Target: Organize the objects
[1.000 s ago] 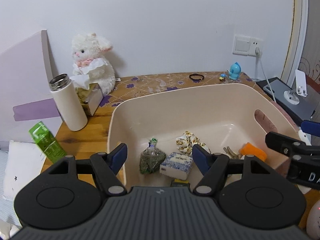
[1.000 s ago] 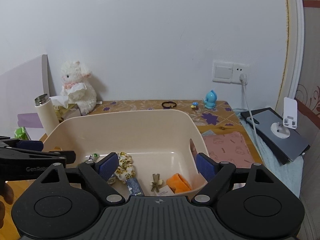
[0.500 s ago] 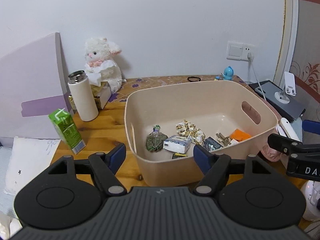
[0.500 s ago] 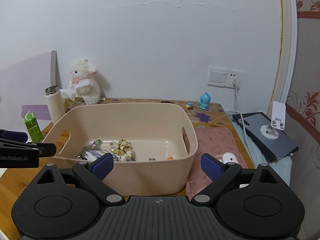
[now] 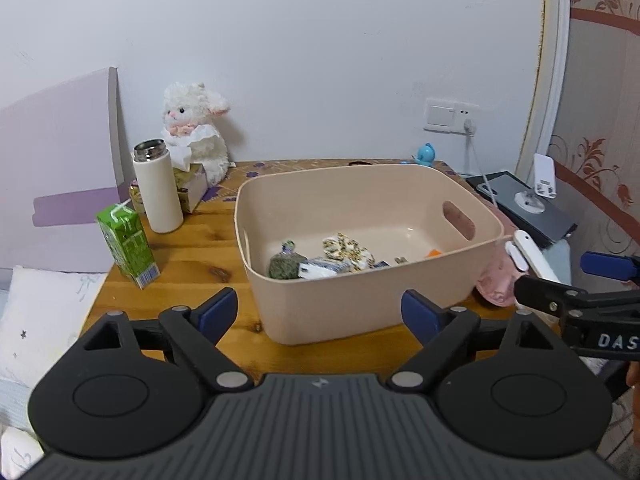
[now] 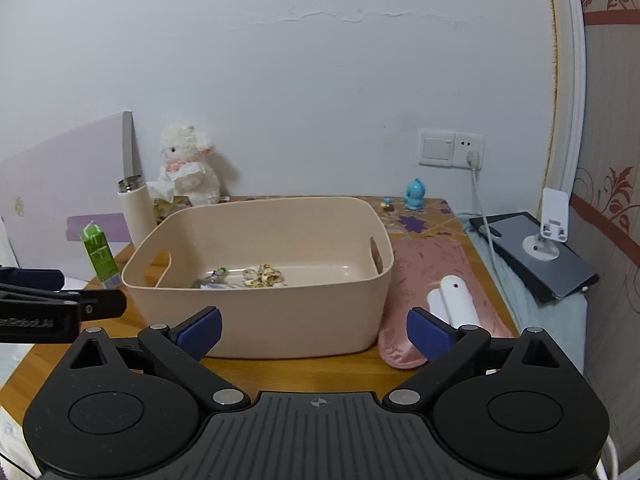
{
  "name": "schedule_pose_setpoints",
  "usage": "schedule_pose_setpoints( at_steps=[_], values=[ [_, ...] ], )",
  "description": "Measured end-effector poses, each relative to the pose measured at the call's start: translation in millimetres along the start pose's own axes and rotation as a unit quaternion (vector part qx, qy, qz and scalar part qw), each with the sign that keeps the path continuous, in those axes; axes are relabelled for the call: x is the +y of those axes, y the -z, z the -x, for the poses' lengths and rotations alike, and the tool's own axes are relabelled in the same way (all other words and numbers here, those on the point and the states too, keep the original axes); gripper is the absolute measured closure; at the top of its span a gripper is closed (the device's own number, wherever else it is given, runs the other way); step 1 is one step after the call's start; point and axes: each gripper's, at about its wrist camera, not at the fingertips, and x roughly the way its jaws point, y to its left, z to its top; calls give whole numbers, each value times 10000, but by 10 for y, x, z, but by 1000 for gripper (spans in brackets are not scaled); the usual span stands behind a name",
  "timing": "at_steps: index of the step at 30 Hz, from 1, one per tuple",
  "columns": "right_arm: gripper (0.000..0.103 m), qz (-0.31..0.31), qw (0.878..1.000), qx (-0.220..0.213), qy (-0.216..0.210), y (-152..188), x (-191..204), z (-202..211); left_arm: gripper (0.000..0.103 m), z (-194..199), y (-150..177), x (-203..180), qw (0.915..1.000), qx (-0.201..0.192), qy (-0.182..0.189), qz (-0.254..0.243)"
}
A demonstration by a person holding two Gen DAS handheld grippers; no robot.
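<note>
While several small things already lie on the floor of the beige bin point(image 5: 360, 312), I judge the tidying to be well along but perhaps not finished. Inside the bin I see a dark green pouch point(image 5: 285, 266), a white and blue packet point(image 5: 324, 268), a floral cloth scrunchie point(image 5: 347, 249) and something orange point(image 5: 434, 253).

Outside it on the table point(image 5: 192, 248) stand a green drink carton point(image 5: 127, 245), a white flask point(image 5: 157, 188), a plush lamb point(image 5: 196, 130) and a small blue figurine point(image 6: 415, 194). A white device point(image 6: 454, 300) rests on a pink pouch point(image 6: 424, 264) just right of the bin.

My left tongs point(image 5: 320, 316) are spread apart and empty, held back from the bin's near wall. My right tongs point(image 6: 314, 330) are likewise apart and empty, near the bin's front wall, with the white device just beyond the right fingertip.
</note>
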Motion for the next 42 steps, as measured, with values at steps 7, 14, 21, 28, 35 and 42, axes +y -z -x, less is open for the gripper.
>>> schedule_pose_setpoints(
  at_steps=[7, 14, 21, 28, 35, 42],
  values=[
    [2, 17, 10000, 22, 59, 88, -28, 106, 11, 149, 149, 16, 9999, 41, 42, 114],
    [2, 87, 9997, 155, 150, 221, -73, 173, 11, 283, 231, 17, 10000, 12, 36, 28],
    [2, 134, 9996, 155, 176, 268, -91, 252, 11, 334, 263, -31, 9999, 20, 117, -40],
    [2, 192, 9996, 143, 148, 276, -46, 275, 11, 320, 277, -42, 9999, 74, 126, -25],
    [2, 251, 9994, 195, 143, 275, -27, 251, 11, 277, 294, -49, 9998, 157, 130, -36],
    [1, 229, 9994, 220, 120, 262, -33, 222, 11, 275, 283, -39, 9997, 175, 129, -77]
  ],
)
